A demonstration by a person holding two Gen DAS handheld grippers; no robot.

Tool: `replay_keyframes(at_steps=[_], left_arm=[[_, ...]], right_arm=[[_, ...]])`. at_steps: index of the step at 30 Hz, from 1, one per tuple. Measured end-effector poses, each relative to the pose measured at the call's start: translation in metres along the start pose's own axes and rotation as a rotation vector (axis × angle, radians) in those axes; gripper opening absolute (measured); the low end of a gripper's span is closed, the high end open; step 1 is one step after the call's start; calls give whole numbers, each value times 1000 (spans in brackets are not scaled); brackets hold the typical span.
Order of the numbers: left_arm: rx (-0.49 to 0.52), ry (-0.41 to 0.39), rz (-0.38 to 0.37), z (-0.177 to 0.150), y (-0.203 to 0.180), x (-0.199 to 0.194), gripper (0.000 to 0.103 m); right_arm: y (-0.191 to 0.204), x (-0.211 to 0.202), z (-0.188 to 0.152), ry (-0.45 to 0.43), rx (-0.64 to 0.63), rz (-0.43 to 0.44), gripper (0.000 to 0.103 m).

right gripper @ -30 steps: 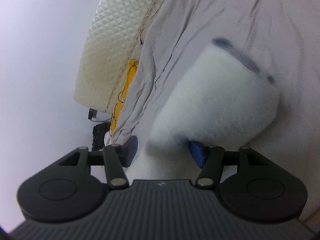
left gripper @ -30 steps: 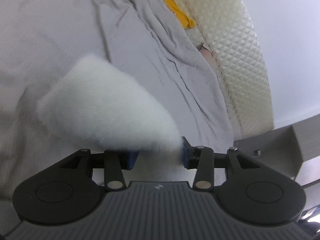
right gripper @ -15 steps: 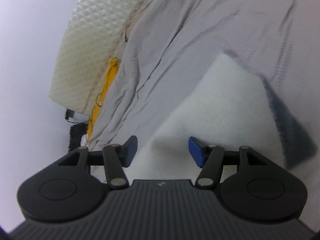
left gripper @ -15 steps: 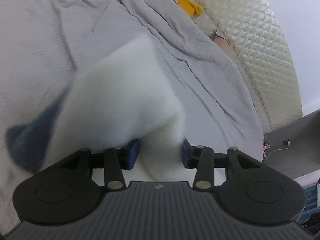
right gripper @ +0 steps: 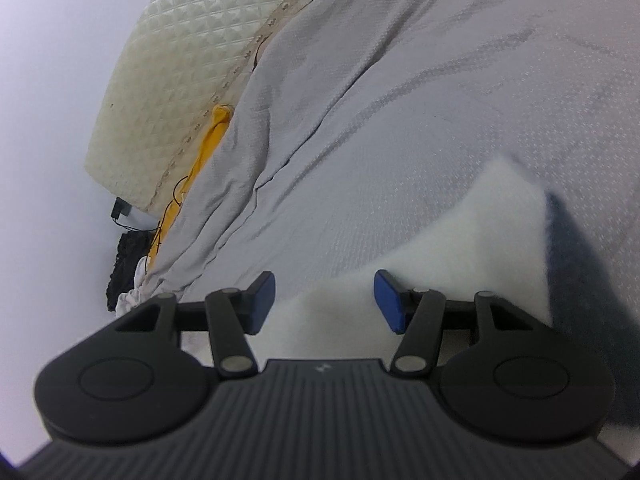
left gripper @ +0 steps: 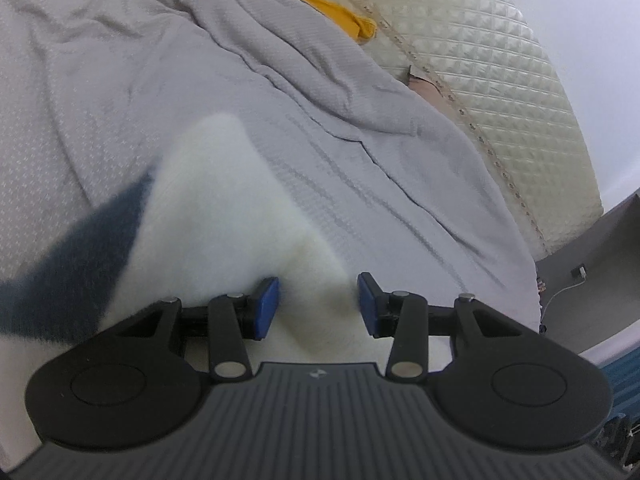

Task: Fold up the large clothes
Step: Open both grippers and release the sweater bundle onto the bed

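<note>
Lying on the grey bedsheet (left gripper: 400, 184), the white fleece garment (left gripper: 224, 232) with a dark blue band (left gripper: 72, 280) runs up between both tools' blue pads. Whether the left gripper (left gripper: 318, 304) pinches it cannot be told. The right gripper (right gripper: 324, 300) stands parted, pads off the fleece (right gripper: 480, 248).

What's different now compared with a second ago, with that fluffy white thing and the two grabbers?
Both grippers carried the white fleece garment forward and down onto the grey bedspread; it hung bunched before and now lies flatter, its dark blue trim showing. The left gripper and right gripper kept it between their jaws. The yellow cloth stayed put.
</note>
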State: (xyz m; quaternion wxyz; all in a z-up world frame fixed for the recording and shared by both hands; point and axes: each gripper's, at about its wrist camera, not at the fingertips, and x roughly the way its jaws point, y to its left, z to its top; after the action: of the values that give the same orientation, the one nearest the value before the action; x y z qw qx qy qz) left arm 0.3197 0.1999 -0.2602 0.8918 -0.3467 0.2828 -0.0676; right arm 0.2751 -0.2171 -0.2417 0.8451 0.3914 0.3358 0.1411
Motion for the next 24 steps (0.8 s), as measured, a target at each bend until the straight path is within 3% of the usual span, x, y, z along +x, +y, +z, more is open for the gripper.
replay_keyframes(at_steps=[5, 8, 11, 16, 21, 24], left_arm=[[42, -1, -20, 0, -7, -11, 51], [172, -6, 3, -10, -22, -16, 62], [303, -34, 54, -27, -40, -22, 64], [483, -61, 142, -52, -61, -22, 64], [544, -85, 205, -57, -62, -21, 64], [558, -90, 238, -55, -59, -21, 64]], right_arm=[[2, -6, -1, -3, -16, 19, 57], [9, -16, -6, -2, -65, 19, 57], [21, -27, -14, -9, -158, -1, 58], [42, -39, -27, -16, -328, -70, 60], [58, -50, -47, -34, -542, -175, 60], [56, -51, -49, -48, -591, -237, 60]])
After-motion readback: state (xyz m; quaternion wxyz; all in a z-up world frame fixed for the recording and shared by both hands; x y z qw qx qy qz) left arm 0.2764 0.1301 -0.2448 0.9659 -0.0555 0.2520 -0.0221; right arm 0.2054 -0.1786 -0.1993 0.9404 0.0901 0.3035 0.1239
